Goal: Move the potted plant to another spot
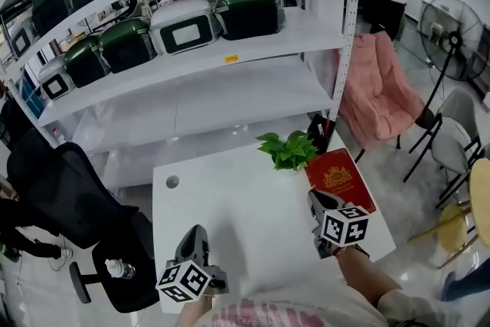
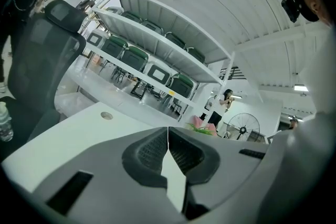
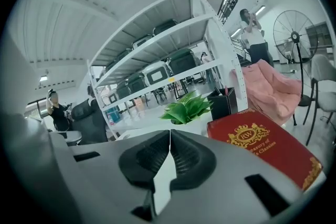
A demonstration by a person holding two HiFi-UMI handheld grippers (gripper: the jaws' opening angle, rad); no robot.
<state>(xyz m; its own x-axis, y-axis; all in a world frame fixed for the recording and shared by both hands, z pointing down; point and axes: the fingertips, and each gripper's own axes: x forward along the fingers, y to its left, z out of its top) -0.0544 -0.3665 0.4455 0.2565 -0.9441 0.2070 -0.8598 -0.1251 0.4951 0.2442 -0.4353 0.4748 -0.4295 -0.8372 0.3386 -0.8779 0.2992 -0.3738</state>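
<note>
- The head view alone takes in both tools above the white surface (image 1: 230, 203): the left tongs (image 1: 195, 232) hang well to the left of the red book (image 1: 339, 178), and the right tongs (image 1: 318, 201) are at its near edge
- The left gripper view adds a black office chair (image 2: 44, 60); the left tongs (image 2: 168, 136) are closed pad to pad and empty
- The potted plant (image 1: 289, 151) stands at the surface's far edge, just beyond the book's left corner, with neither tool touching it
- The right gripper view shows the plant (image 3: 186, 108), the book's (image 3: 262, 141) gold print and a black pen holder (image 3: 223, 102) behind the book; the right tongs (image 3: 170, 139) are closed and hold nothing
</note>
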